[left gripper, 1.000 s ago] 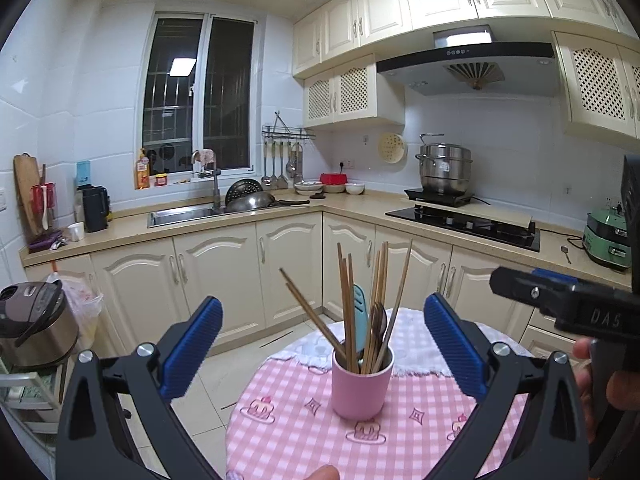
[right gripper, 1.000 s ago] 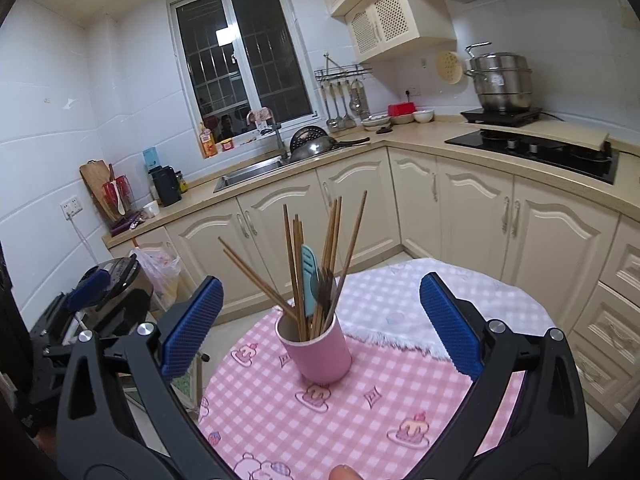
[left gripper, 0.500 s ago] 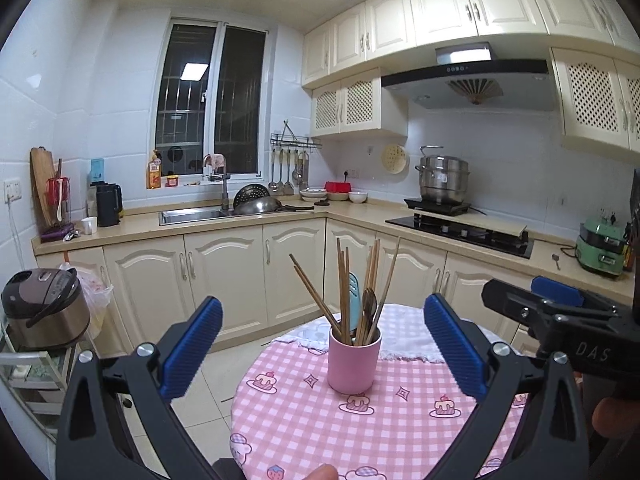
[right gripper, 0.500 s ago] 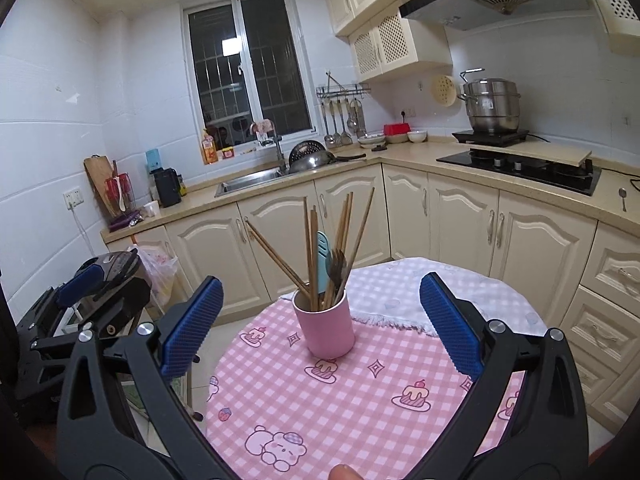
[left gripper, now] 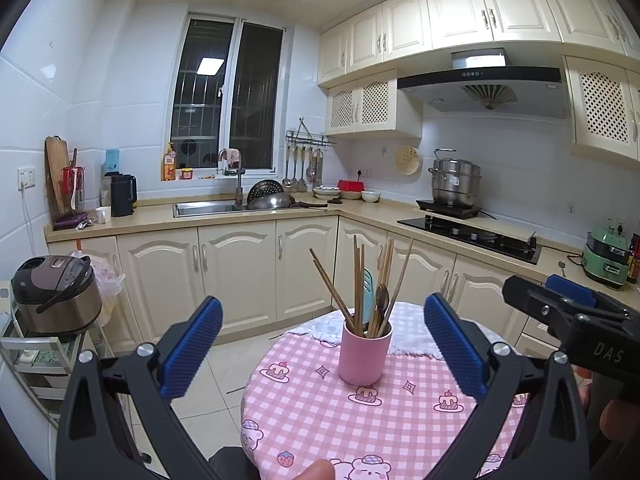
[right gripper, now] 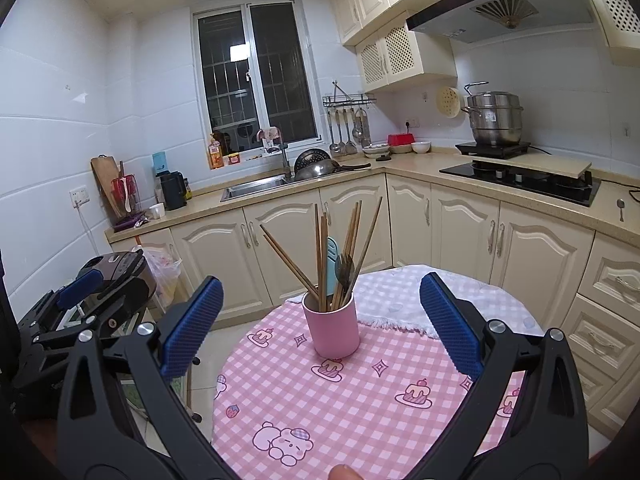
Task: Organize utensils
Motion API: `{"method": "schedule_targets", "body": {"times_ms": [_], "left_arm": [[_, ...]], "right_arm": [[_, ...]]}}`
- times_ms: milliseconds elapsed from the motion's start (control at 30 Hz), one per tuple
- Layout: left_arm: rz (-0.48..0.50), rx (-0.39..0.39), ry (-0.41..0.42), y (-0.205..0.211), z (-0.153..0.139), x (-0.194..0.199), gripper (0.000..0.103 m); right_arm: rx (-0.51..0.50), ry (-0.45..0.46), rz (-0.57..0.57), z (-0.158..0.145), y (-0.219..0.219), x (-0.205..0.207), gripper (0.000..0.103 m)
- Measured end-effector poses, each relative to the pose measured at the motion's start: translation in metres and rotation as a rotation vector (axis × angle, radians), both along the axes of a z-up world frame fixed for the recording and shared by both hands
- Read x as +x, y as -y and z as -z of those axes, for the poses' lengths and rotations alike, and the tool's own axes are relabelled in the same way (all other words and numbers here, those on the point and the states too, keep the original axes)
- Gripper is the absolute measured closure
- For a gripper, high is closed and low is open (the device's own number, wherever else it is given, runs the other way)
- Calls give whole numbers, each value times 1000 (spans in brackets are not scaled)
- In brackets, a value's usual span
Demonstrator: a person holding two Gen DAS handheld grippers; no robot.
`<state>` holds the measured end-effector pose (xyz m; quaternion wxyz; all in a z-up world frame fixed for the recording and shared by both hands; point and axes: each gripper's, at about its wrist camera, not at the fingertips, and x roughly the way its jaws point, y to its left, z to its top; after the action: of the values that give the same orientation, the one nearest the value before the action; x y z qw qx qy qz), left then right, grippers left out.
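Utensils (left gripper: 370, 288), namely wooden chopsticks, a teal handle and a dark spoon, are seen upright in a pink cup (left gripper: 364, 356) at centre frame, on the pink checked tablecloth (left gripper: 320, 412). The left gripper (left gripper: 320, 354) and right gripper (right gripper: 318, 326) are held short of the cup, jaws wide apart, nothing gripped.

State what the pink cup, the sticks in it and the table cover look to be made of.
Pink cup: probably matte plastic, though glazed ceramic is possible; smooth, uniform colour, faint sheen.
Sticks: chopsticks, likely wood or bamboo; brown, dull, slender.
Table cover: soft printed cloth or vinyl, unclear which; pink check with cartoon cakes.
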<state>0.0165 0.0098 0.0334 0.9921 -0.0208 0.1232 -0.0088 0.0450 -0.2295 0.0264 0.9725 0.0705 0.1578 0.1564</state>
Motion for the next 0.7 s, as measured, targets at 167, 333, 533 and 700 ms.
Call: {"method": "schedule_targets", "body": {"times_ms": [167,333,533,700], "left_arm": [[5,-5,-4,0,0,0,4],[2,-5,-10,2,2,-2,4],[-3,-19,-17,-1,2,-2,4],[-9,-24,-26,-3,3,-1,4]], "right_arm": [[-4,2,2,-1,0,-1,6],[-7,8,9,-2,-1,-6,6],[-12,8,13,-3,-1,-7,6],[-11,9,15,-3,0,-7,6]]}}
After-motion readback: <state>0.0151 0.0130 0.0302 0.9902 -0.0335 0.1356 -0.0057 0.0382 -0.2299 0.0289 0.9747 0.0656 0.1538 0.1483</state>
